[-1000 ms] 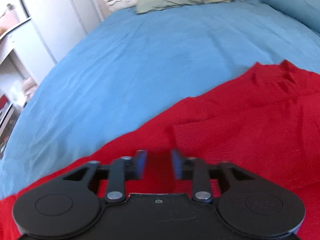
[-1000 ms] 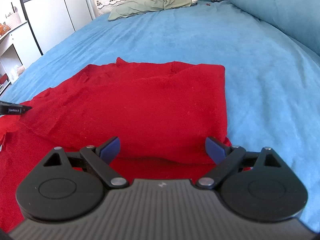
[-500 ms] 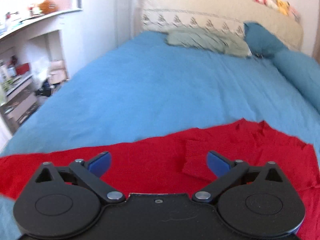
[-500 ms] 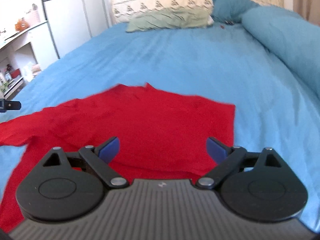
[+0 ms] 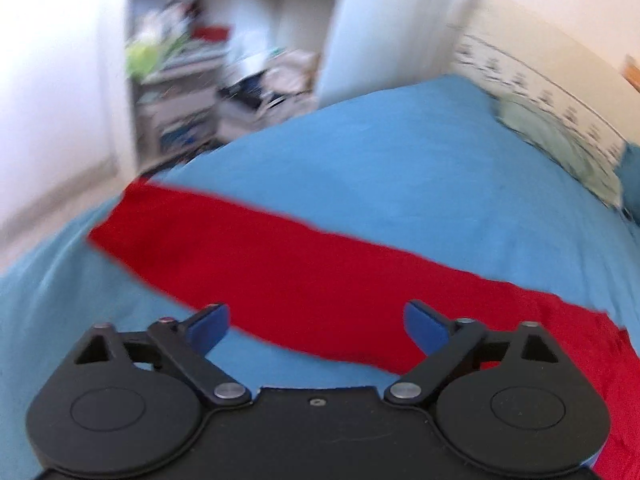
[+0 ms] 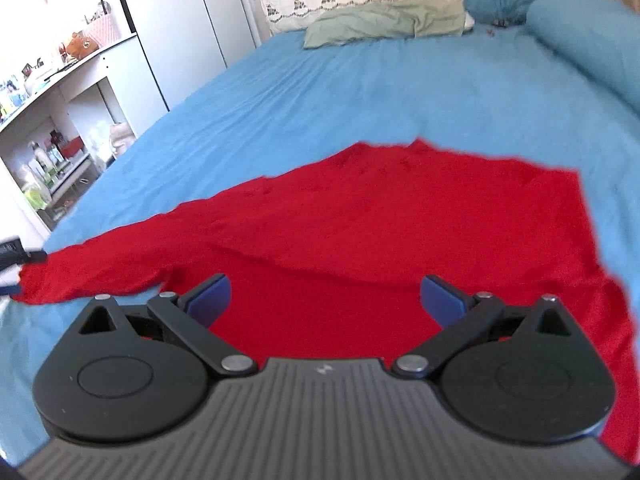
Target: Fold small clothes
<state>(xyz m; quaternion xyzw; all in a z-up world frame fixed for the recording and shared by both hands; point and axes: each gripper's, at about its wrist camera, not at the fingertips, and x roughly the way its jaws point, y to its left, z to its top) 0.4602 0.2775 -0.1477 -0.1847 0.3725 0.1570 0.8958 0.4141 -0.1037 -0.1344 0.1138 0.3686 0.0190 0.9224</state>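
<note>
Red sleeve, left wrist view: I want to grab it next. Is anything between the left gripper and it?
Nothing visible is. The left gripper, jaws open, points at the red sleeve, which lies stretched out flat on the blue bedsheet. Only bare sheet and the sleeve's own cloth lie ahead of the fingers.

Open blue bedspread (image 6: 360, 92) beyond the red garment (image 6: 400, 216); pillows (image 6: 380, 20) far off.
</note>
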